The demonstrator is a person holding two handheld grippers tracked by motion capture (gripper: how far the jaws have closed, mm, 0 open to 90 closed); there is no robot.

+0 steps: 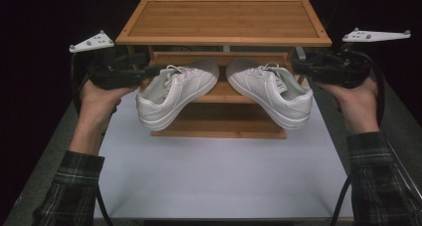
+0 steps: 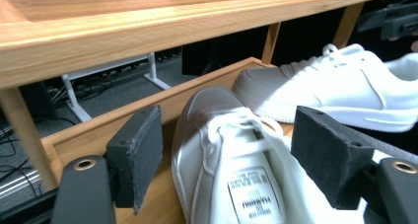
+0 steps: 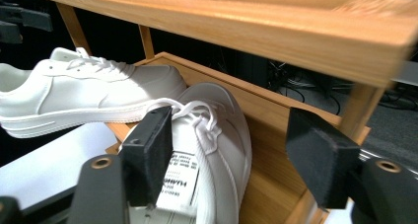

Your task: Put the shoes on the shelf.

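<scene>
From above, two white sneakers — left shoe (image 1: 171,92), right shoe (image 1: 272,89) — lay on the rack's (image 1: 224,37) middle shelf, heels overhanging; the left gripper's (image 2: 226,160) view showed jaws apart around its shoe's tongue, pads clear; the right gripper's (image 3: 229,157) likewise — spread, gripping nothing.

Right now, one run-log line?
left gripper: open, astride left shoe | right gripper: open, astride right shoe | both shoes: toes on rack middle shelf
</scene>
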